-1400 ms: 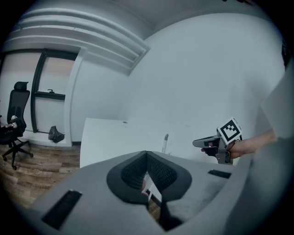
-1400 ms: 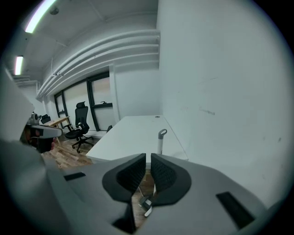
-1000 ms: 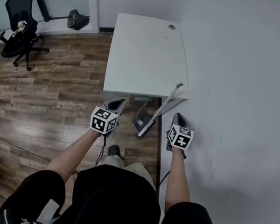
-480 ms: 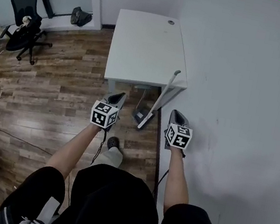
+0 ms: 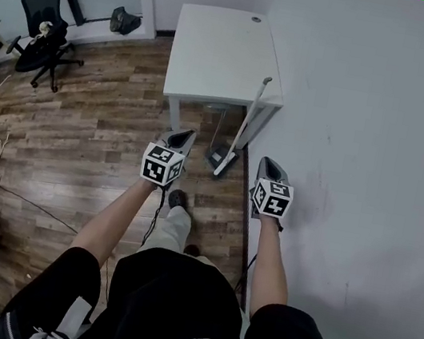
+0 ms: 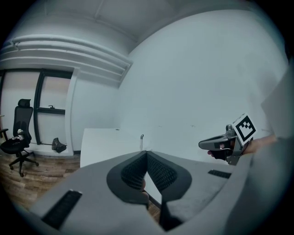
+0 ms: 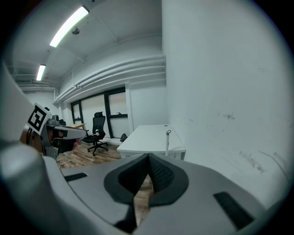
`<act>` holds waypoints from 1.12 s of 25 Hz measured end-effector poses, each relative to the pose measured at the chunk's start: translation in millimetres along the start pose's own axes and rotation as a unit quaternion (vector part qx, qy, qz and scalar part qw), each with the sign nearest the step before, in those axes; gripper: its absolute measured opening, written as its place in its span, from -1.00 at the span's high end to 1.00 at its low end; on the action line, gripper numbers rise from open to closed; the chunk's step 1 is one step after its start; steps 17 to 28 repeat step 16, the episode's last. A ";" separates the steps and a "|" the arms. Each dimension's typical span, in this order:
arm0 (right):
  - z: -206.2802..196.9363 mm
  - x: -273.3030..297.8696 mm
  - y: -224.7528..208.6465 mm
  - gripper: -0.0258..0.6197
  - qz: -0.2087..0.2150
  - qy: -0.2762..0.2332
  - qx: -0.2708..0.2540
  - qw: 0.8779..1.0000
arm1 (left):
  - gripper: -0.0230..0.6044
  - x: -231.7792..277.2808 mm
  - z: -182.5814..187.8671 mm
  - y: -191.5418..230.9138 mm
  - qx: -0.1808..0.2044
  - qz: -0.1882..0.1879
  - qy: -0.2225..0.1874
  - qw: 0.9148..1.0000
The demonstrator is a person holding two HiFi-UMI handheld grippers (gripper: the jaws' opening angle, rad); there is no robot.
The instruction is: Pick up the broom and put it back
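Head view, looking steeply down: a person stands on a wooden floor (image 5: 96,136) beside a white wall (image 5: 368,111), holding out a gripper in each hand. The left gripper (image 5: 187,133) and the right gripper (image 5: 267,163) hover side by side, well apart, both pointing toward a white desk (image 5: 216,52). The broom (image 5: 242,125) leans against the desk's near right corner, its head on the floor between the two grippers and a little beyond their tips. Neither gripper touches it. A black office chair (image 5: 43,21) stands far off at the upper left.

Left gripper view: the jaws are pressed together at their tips, with nothing between them. Beyond them are the desk (image 6: 105,142) and the thin top of the broom handle (image 6: 142,139). The right gripper (image 6: 202,145) hangs in the air at the right.

Right gripper view: the jaws are likewise closed on each other and empty. Ahead are the desk (image 7: 147,137), the broom handle (image 7: 167,142) upright at its near corner, and the chair (image 7: 96,133) behind.
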State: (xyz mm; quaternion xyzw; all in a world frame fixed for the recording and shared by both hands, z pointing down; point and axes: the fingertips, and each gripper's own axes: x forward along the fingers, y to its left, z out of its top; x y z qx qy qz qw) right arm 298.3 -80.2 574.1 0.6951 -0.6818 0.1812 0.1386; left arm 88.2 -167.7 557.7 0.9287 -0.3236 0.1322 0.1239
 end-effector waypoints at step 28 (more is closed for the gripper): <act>-26.9 -75.9 29.2 0.84 -0.006 -0.010 0.000 1.000 | 0.91 -69.2 -19.6 -53.8 0.011 -0.010 -0.007 1.000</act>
